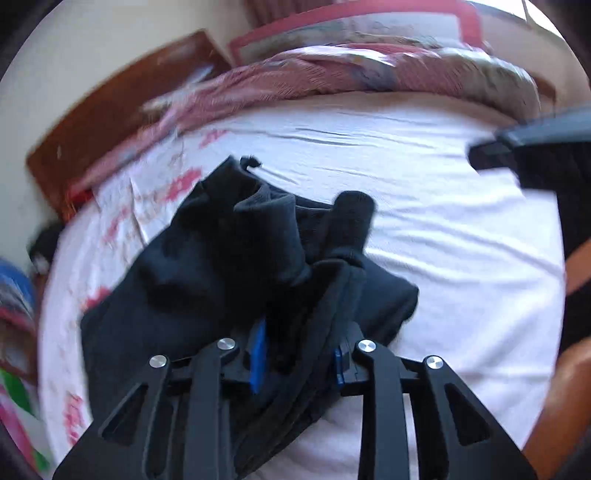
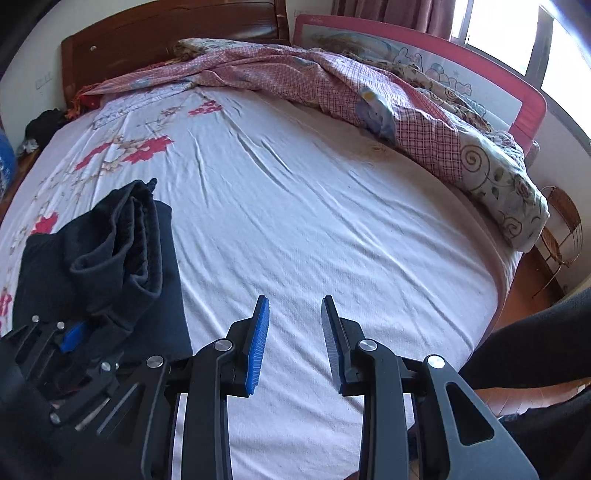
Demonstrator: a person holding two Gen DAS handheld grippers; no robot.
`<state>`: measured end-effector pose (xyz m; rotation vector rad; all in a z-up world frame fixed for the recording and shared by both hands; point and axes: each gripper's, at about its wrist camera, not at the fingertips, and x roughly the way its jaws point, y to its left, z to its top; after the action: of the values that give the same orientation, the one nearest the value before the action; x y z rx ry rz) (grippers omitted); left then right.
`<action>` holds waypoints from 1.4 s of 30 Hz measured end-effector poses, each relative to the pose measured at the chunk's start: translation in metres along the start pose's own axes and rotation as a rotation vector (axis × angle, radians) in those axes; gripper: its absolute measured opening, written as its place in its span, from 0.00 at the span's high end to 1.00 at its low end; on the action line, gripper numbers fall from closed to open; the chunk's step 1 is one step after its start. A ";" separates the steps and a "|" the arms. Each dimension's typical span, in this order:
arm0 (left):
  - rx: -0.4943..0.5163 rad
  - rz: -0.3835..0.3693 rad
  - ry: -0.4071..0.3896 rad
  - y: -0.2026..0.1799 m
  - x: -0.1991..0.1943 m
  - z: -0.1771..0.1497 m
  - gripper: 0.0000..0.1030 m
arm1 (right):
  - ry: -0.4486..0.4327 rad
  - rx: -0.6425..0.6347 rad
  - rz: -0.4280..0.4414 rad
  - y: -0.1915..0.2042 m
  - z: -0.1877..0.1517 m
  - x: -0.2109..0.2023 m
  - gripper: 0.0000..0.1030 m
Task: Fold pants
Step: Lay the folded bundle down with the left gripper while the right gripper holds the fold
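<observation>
The right gripper (image 2: 294, 343) is hanging just above the white bed sheet (image 2: 332, 229) with its blue-padded fingers (image 2: 257, 347) spread apart and nothing between them. Just to the left of it, the left gripper (image 2: 70, 338) is pinching a thick fold of the black pants (image 2: 107, 258); from the left wrist view the dark cloth is filling the gap at the left gripper (image 1: 299, 362), covering most of both blue pads (image 1: 258, 354), so the jaws are pressing on fabric. The pants (image 1: 229, 266) are lying bunched on the near left part of the sheet (image 1: 424, 221), with several folded layers and the elastic waistband rolled up on top, and the edge nearest the left gripper is lifting off the sheet. Beyond the pants, red flowers (image 2: 125, 149) are showing on the sheet's left side. Farther back, a checked pink quilt (image 2: 332, 85) is lying heaped along the sheet's far and right edges, with the brown wooden headboard (image 2: 166, 33) behind it.
</observation>
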<state>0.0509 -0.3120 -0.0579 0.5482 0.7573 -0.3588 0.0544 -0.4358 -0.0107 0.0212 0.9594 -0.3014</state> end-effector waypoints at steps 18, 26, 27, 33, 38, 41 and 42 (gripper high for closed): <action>-0.401 0.184 0.000 0.264 -0.034 -0.079 0.33 | 0.039 0.087 0.324 0.107 0.034 0.008 0.63; -0.460 0.307 0.067 0.270 0.007 -0.064 0.19 | -0.046 -0.048 0.212 0.134 0.045 -0.029 0.63; -0.468 0.288 0.065 0.271 0.010 -0.063 0.15 | -0.036 -0.069 0.250 0.142 0.045 -0.030 0.63; -0.436 0.290 0.143 0.257 0.036 -0.064 0.12 | 0.148 -0.086 0.296 0.158 0.027 0.020 0.63; -0.458 0.296 0.243 0.265 0.074 -0.070 0.09 | 0.216 -0.017 0.272 0.109 -0.007 0.034 0.76; -0.499 0.276 0.264 0.272 0.078 -0.072 0.05 | 0.213 -0.002 0.290 0.103 -0.009 0.025 0.76; -0.487 0.285 0.254 0.272 0.070 -0.073 0.05 | 0.212 -0.036 0.253 0.107 -0.007 0.020 0.76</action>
<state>0.1927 -0.0590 -0.0613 0.2350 0.9591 0.1642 0.0872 -0.3373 -0.0428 0.1427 1.1592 -0.0479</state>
